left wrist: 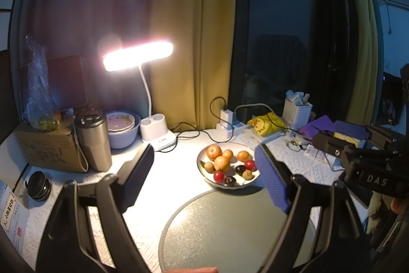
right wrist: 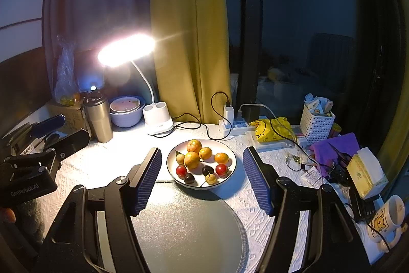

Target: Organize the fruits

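A white plate (left wrist: 204,155) (right wrist: 230,147) holds several fruits: oranges (left wrist: 221,163) (right wrist: 191,159), red cherry tomatoes (left wrist: 218,176) (right wrist: 181,170), dark cherries (right wrist: 207,170) and small tan fruits (right wrist: 211,178). A large grey round tray (left wrist: 225,229) (right wrist: 189,229) lies empty in front of the plate. My left gripper (left wrist: 204,178) is open and empty, above the tray's near side. My right gripper (right wrist: 202,179) is open and empty, its fingers flanking the plate from in front. Each gripper shows at the edge of the other's view.
A lit desk lamp (left wrist: 138,56) stands at the back. A steel tumbler (left wrist: 93,140), bowls (left wrist: 122,127) and a cardboard box (left wrist: 48,145) stand left. A power strip (right wrist: 232,126), yellow bag (right wrist: 271,129), white basket (right wrist: 317,124), purple cloth, tissue pack and mug (right wrist: 386,219) crowd the right.
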Motion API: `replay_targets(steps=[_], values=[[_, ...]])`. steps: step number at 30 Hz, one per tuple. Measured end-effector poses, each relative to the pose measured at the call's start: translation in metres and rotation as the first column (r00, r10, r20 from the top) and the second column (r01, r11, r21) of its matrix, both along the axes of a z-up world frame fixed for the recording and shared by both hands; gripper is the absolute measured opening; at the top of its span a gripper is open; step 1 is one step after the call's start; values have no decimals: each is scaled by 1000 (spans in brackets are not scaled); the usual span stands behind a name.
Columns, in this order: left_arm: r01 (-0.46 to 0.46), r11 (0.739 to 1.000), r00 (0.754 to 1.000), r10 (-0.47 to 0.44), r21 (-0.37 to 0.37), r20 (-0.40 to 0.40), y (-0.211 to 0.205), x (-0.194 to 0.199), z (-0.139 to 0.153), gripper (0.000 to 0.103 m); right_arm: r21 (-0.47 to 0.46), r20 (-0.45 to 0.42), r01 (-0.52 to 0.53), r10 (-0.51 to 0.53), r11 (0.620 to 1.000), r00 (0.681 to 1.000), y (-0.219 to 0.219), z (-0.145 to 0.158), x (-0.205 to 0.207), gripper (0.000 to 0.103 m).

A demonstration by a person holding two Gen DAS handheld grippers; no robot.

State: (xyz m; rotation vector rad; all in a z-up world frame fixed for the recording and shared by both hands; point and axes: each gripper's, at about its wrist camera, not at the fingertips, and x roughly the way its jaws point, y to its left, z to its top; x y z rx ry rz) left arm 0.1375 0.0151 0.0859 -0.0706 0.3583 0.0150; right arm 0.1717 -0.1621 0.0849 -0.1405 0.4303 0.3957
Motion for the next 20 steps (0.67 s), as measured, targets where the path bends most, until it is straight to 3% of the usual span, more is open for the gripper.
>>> replay_targets(steps=[20], values=[[18,1000,1000,-18,0,-5,-6,8,0,82,1,-3,-3,3,1000,1000,-1,-3,7,69]])
